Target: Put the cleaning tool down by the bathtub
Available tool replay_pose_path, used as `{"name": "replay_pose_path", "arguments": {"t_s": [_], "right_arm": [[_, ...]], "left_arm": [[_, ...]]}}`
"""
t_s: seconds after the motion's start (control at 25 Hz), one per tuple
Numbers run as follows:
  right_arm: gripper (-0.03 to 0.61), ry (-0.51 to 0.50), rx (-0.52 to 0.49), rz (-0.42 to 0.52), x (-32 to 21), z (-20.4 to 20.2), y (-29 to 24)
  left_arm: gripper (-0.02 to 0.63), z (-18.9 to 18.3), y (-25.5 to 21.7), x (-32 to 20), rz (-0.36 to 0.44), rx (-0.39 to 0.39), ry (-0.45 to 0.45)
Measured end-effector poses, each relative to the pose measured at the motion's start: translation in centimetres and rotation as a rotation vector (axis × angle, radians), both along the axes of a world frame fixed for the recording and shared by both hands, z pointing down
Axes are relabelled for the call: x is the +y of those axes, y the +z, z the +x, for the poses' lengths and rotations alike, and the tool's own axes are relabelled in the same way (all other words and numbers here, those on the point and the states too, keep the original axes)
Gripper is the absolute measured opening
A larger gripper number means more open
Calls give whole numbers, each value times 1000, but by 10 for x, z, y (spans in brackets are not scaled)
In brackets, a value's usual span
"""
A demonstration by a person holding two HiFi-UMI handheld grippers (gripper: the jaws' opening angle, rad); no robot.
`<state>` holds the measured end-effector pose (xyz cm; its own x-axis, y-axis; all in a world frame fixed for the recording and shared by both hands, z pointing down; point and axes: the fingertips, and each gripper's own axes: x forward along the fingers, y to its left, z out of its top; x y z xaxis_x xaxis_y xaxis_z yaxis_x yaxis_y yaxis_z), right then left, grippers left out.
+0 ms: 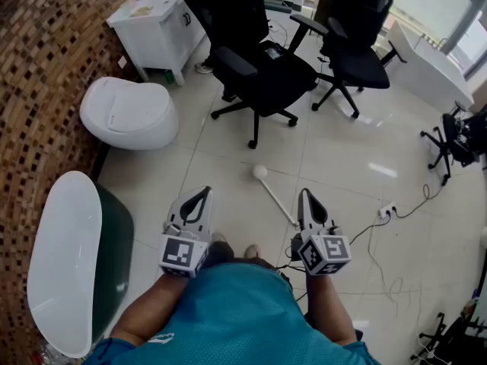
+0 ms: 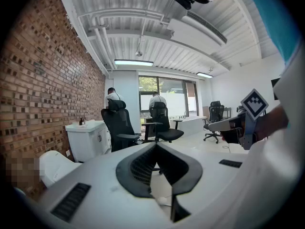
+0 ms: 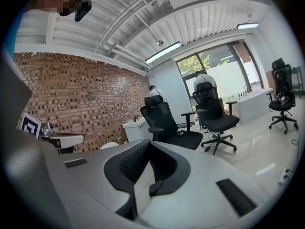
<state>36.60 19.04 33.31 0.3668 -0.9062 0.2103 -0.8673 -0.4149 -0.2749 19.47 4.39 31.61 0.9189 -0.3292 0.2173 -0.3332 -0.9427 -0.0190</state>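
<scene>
Lower centre: the right hand-held gripper (image 1: 305, 198) is clamped on a white, ball-tipped cleaning tool (image 1: 272, 191) pointing up-left over the tiled floor (image 1: 228, 154). The left hand-held gripper (image 1: 204, 193) has its jaws together, empty. The white bathtub (image 1: 53, 265) sits lower left.

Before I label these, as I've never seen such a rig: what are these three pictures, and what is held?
A person, not a robot, holds two claws. The head view looks down from a camera on their head; the other two cameras ride on the claws, looking along the jaws. The right claw is shut on the cleaning tool, a white stick with a ball end. The left claw is shut and empty. The bathtub is at their left, a toilet beyond it, office chairs ahead.
</scene>
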Motion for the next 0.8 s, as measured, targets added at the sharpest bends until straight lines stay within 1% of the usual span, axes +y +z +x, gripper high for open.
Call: {"name": "replay_pose_path", "arguments": {"t_s": [0.2, 0.32, 0.48, 0.56, 0.64, 0.8], "right_arm": [[15, 16, 37, -96, -26, 22, 26], [17, 38, 39, -140, -35, 29, 45], [17, 37, 43, -186, -47, 46, 79], [17, 29, 33, -213, -53, 55, 105], [17, 19, 37, -242, -61, 68, 131], [17, -5, 43, -295, -71, 97, 198]], "left_arm": [[3, 1, 17, -43, -31, -5, -1], [2, 4, 34, -68, -43, -28, 19], [2, 21, 64, -91, 0, -44, 34], [2, 28, 85, -103, 0, -46, 13], [2, 36, 111, -115, -17, -46, -10], [2, 62, 174, -123, -42, -59, -17]]}}
